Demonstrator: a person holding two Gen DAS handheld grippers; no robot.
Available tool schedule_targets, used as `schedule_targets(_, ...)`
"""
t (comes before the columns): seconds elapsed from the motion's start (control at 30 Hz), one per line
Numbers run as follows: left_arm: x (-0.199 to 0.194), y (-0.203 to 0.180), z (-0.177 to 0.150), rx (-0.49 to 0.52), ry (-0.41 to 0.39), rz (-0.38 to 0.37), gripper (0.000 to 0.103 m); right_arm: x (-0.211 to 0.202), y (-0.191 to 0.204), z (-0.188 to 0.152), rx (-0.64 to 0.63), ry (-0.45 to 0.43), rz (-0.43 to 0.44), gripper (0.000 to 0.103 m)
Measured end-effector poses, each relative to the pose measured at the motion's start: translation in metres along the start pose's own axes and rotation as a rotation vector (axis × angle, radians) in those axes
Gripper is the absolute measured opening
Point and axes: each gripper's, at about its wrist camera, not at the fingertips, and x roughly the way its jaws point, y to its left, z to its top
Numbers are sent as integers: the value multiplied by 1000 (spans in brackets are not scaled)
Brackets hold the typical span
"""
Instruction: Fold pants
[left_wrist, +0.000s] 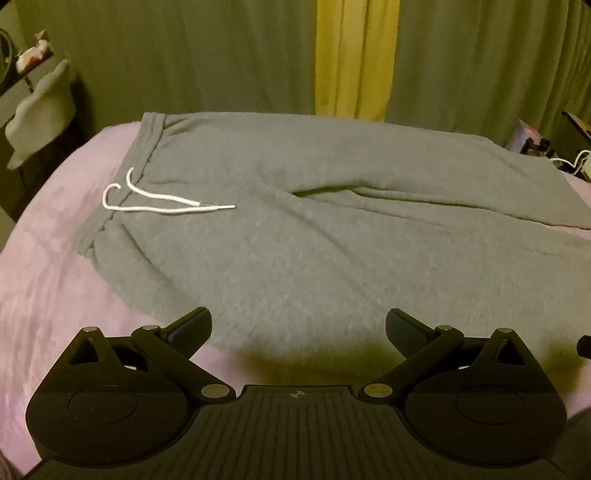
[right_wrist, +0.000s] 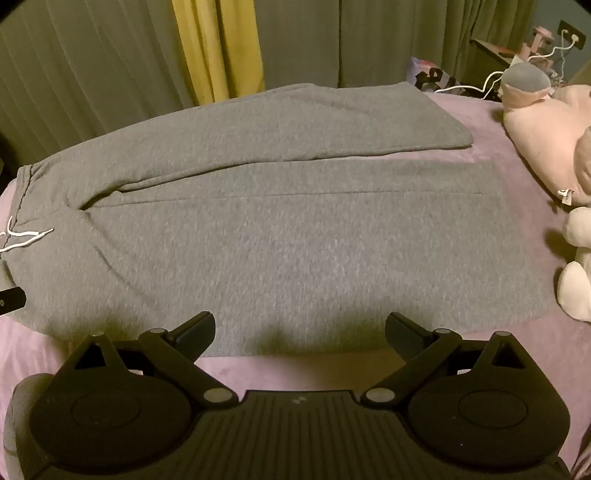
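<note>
Grey sweatpants (left_wrist: 295, 229) lie spread flat on a lilac bedsheet (left_wrist: 48, 258), waistband to the left with a white drawstring (left_wrist: 155, 201) lying loose on it. Both legs run to the right; the right wrist view shows the pants (right_wrist: 280, 236) with the far leg ending short of the near one. My left gripper (left_wrist: 297, 328) hovers open over the near edge below the waist, nothing between its fingers. Open as well, my right gripper (right_wrist: 299, 330) hangs over the near edge of the near leg, holding nothing.
Green and yellow curtains (left_wrist: 354, 59) hang behind the bed. Pink and white plush toys (right_wrist: 554, 122) lie at the bed's right end, next to the leg cuffs. A bedside stand with white cables (right_wrist: 517, 55) is at the far right; a grey chair (left_wrist: 40, 107) stands at the left.
</note>
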Motion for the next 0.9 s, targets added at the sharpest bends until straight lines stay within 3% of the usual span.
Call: schedule_targets(0.9, 3, 3, -3, -24, 25, -14, 103, 0, 2, -1, -6, 6, -13, 99)
